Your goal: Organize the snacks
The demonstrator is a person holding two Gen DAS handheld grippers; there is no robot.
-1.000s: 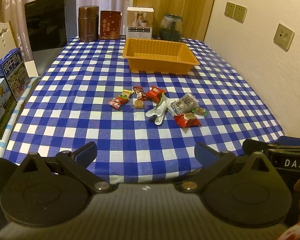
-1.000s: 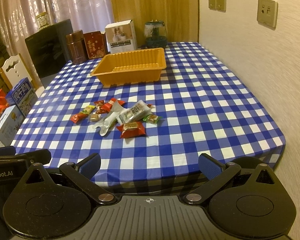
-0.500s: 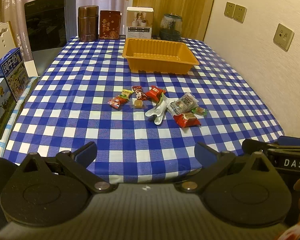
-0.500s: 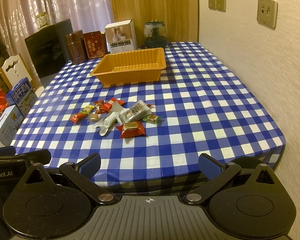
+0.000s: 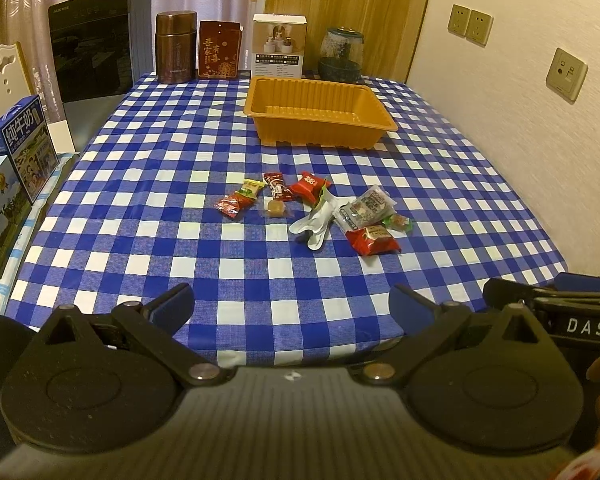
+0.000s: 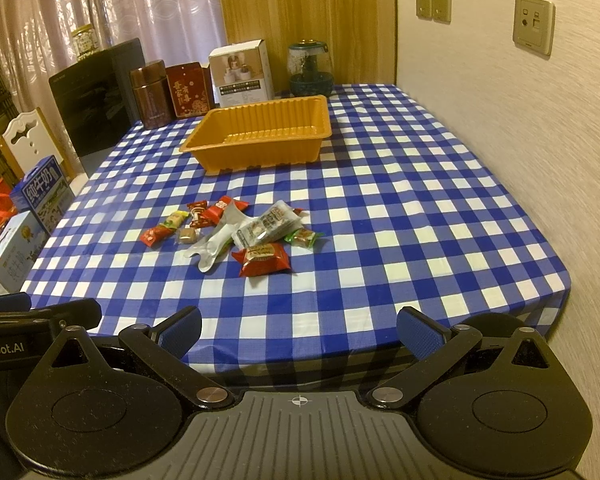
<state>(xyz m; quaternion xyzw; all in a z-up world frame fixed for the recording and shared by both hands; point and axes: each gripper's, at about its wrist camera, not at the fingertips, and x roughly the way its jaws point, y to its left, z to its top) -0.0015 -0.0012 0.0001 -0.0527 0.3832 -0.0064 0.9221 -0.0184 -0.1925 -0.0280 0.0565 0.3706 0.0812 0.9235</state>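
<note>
Left wrist view has the left gripper (image 5: 291, 308) and right gripper (image 6: 299, 332) both spread wide, empty, hovering near the scattered wrapped snacks (image 5: 316, 210) before an orange ribbed plastic tray (image 5: 320, 114).

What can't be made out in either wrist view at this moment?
- Printing on the snack wrappers: too small in both views.
- Part of the pile: the clear packet overlaps the red packet and the green candy.
- Orange tray: its near wall hides part of the floor in the left view.
- Milk cartons: cut by the left edge.
- Right gripper from the left view: only partly in frame.
</note>
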